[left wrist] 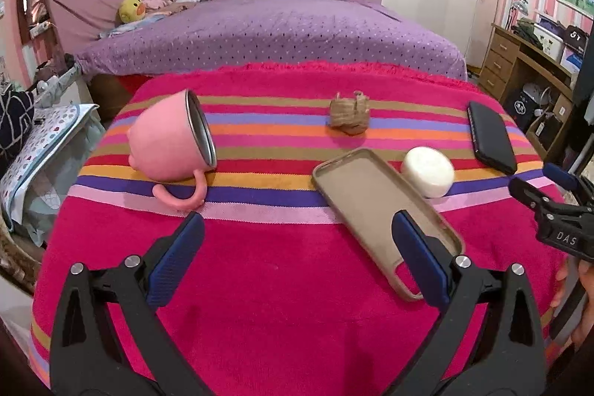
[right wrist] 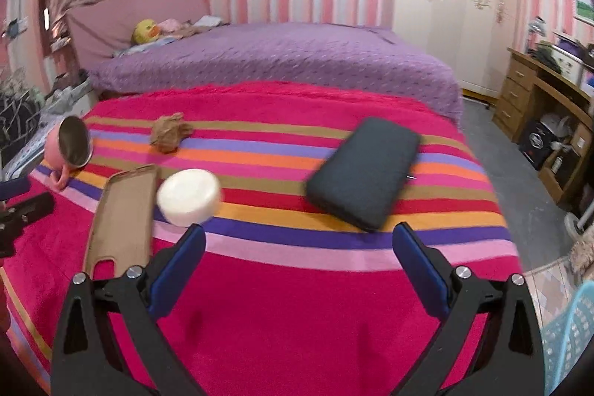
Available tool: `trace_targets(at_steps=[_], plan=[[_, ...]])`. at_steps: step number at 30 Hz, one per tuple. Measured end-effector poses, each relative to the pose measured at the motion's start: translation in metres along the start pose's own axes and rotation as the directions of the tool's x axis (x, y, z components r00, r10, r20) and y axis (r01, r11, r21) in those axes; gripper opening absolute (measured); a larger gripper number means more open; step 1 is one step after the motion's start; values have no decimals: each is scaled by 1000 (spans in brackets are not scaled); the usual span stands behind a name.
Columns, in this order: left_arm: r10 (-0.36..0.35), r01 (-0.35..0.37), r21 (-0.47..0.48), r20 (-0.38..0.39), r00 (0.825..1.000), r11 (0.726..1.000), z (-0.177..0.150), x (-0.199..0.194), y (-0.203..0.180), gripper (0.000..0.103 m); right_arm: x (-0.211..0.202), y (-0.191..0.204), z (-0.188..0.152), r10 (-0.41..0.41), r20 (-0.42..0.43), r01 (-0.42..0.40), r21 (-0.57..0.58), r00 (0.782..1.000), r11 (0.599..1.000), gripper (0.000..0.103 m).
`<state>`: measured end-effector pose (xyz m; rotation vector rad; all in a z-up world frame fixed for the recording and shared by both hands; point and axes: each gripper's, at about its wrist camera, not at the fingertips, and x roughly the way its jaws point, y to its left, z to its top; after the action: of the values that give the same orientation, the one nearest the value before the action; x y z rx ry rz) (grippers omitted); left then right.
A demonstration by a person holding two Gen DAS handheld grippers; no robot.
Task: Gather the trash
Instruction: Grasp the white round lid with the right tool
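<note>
While both claws (left (left wrist: pixel 297 247), right (right wrist: pixel 299 247)) gape empty, crumpled paper (left wrist: pixel 349 118) near far edge.

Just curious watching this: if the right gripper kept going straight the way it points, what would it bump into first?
Most likely the black phone: it lies just ahead of the open right gripper, slightly right of centre. Depth is hard to judge, so it might meet the striped cloth first.

We see a striped pink cloth (left wrist: pixel 260 284) covering the surface. On it lie a tipped pink cup (left wrist: pixel 170 143), a brown paper wad (left wrist: pixel 349 115), a tan phone case (left wrist: pixel 382 210), a white puck (left wrist: pixel 428 176) and a dark phone (left wrist: pixel 490 136).
</note>
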<state>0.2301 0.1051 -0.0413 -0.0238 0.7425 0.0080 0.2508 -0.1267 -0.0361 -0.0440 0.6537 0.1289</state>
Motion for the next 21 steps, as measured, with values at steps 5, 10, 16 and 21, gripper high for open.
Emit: trace_targets(at_steps=[5,10,16,21], plan=[[2,-2,-26,-3,1000,1000,5,9,13,97,21,23,8,37,-41,-38,-23,998,999,98],[-6,6,-62,1,1000,998,11,14,23,97,41,40,13,63,-102,-67,-37,993,997,98],[-6,6,-67,3,1000,998,18,21,29,97,59,53,15,80,-162,-91,-60,984,994,94],[-11,10,-84,-5,1000,996,22,28,35,97,74,61,20,121,-195,-133,-51,973,990,83]])
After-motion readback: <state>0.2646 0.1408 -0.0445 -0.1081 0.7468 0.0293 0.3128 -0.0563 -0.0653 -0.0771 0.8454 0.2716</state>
